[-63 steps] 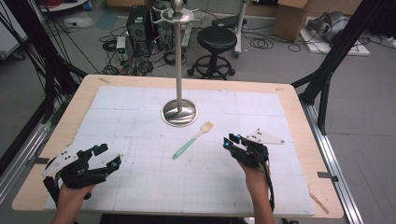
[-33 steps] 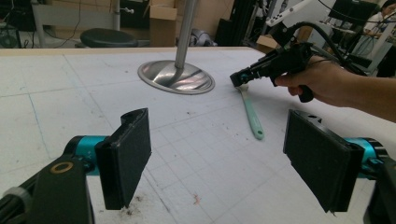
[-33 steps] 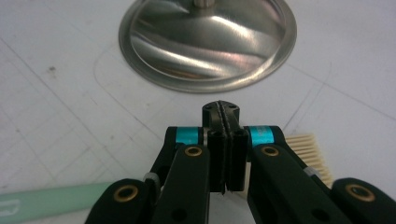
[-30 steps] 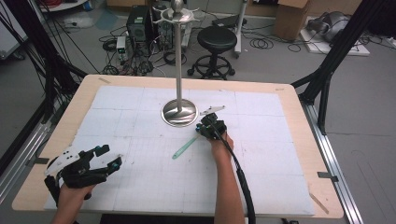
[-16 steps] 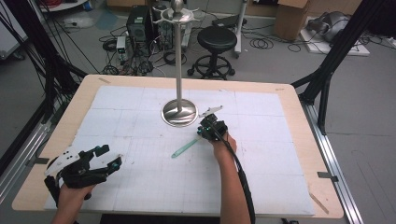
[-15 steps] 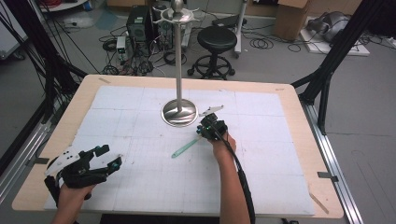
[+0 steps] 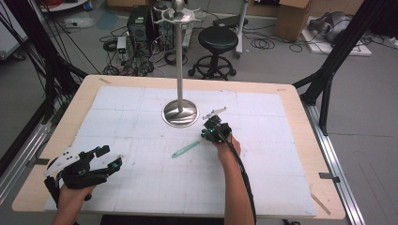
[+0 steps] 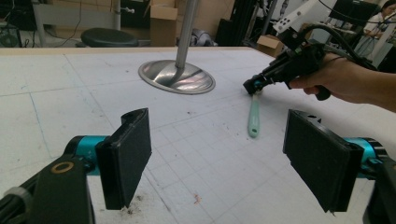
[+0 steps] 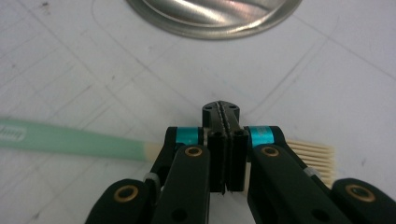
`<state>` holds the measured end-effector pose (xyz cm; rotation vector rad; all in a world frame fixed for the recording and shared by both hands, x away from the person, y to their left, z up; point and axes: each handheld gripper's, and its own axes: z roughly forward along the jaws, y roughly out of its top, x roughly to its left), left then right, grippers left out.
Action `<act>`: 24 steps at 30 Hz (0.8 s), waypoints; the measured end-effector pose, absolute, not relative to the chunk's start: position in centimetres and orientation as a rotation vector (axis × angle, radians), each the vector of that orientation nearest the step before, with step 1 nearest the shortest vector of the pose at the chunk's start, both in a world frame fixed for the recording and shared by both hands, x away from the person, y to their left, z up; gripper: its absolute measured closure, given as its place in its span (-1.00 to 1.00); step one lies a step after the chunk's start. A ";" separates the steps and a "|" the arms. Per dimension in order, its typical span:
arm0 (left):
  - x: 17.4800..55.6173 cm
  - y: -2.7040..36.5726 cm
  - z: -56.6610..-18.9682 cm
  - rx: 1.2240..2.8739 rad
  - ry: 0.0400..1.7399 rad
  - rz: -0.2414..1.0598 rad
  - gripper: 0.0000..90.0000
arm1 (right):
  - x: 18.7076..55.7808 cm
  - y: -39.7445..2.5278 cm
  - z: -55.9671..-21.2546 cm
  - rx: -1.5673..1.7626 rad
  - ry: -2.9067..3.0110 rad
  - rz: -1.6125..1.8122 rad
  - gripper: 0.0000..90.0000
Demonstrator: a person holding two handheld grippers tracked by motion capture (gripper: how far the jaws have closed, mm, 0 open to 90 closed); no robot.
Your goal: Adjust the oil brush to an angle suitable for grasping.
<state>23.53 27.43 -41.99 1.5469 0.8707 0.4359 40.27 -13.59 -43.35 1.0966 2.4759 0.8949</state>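
A brush with a pale green handle lies on the white gridded mat just in front of a metal stand's round base. My right gripper is shut and sits low over the brush's head end. In the right gripper view the jaws press together with nothing seen between them; the green handle runs off left beneath them and beige bristles stick out on the right. My left gripper rests open near the front left corner, empty.
The stand's pole rises from its base at mid-table. The mat covers most of the wooden table. A stool, cables and boxes lie on the floor beyond the far edge.
My right gripper has travelled from the right side of the mat to the brush's head and shut there. In the last half second it is still. The left gripper has not moved.
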 end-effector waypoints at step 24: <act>23.5 27.4 -41.9 1.546 0.874 0.436 -0.47 | 31.1 -18.0 -43.6 1.099 2.487 0.971 1.00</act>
